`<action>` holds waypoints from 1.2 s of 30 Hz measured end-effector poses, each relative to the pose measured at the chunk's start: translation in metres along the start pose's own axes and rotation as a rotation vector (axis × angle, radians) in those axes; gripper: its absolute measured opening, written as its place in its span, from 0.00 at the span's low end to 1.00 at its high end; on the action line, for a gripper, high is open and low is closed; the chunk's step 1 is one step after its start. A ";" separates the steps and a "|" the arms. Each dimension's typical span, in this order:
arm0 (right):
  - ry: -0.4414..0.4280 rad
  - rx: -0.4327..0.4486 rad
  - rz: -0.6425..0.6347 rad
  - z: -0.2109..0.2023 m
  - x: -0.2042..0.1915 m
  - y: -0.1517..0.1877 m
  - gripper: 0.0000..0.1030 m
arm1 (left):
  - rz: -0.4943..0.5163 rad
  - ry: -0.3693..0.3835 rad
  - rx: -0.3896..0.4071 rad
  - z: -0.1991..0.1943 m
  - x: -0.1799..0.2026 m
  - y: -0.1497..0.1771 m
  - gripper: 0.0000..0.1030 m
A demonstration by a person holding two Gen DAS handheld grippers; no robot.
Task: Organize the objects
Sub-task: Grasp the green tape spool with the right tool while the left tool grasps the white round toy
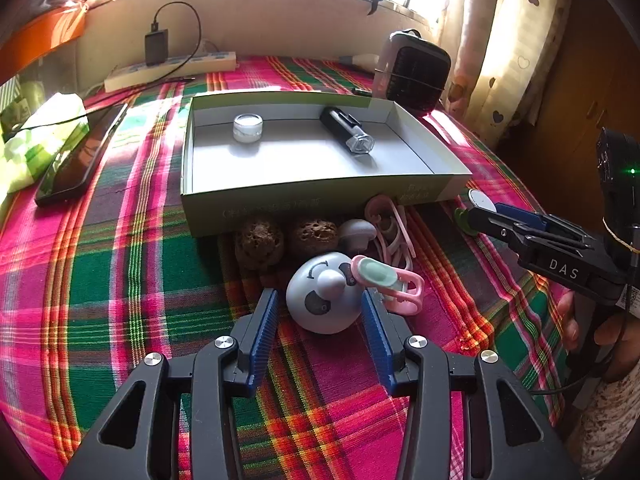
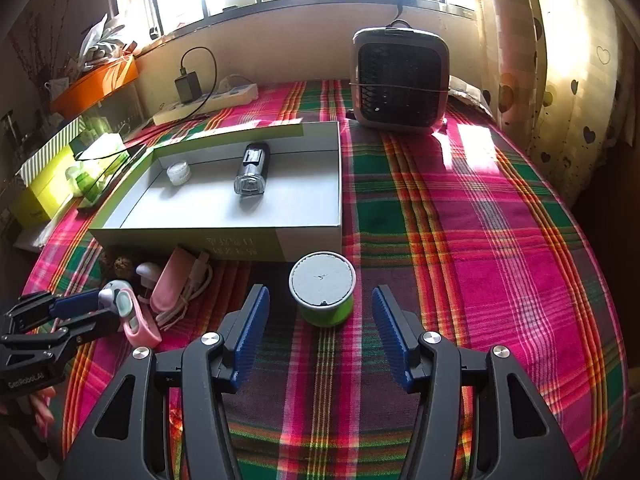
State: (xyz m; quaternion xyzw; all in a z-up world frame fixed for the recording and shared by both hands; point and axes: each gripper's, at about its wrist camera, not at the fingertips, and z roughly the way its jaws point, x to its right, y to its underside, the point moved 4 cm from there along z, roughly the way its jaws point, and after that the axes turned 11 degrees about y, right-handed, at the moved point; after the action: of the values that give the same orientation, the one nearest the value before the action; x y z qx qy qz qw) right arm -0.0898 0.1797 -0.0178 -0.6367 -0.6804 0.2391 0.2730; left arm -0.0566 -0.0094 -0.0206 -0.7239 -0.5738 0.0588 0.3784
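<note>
Left gripper (image 1: 320,316) wide around round grey panda-face toy (image 1: 326,294); pink clip (image 1: 394,286) at 2 o'clock may snag. Right gripper (image 2: 320,322) wide around green white-lidded tin (image 2: 322,294), untouched.

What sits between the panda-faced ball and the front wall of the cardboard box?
In the left wrist view, two brown knobbly balls, a small mushroom-shaped toy and a coiled pink cable lie between the panda-faced ball and the cardboard box.

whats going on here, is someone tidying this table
A person holds a gripper in each hand, sorting small things into the shallow open cardboard box. A small glass jar and a black-and-clear bottle already lie inside. The left gripper is open around a round grey panda-face gadget; the right gripper is open around a short green white-topped tin. Neither is gripped yet.
</note>
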 end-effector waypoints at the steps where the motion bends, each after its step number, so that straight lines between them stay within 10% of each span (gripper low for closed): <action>1: 0.000 -0.004 -0.005 0.002 0.000 -0.001 0.54 | 0.000 0.001 0.000 0.000 0.000 -0.001 0.40; 22: 0.011 -0.027 0.003 0.017 0.006 -0.007 0.54 | -0.027 -0.025 0.014 0.006 -0.002 -0.008 0.40; 36: 0.005 -0.014 -0.003 0.014 0.004 -0.006 0.34 | -0.067 -0.022 0.023 0.002 -0.006 -0.006 0.40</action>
State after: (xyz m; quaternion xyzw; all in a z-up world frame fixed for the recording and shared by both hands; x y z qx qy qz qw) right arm -0.1043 0.1840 -0.0236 -0.6382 -0.6823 0.2322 0.2707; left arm -0.0648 -0.0135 -0.0204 -0.6991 -0.6012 0.0605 0.3823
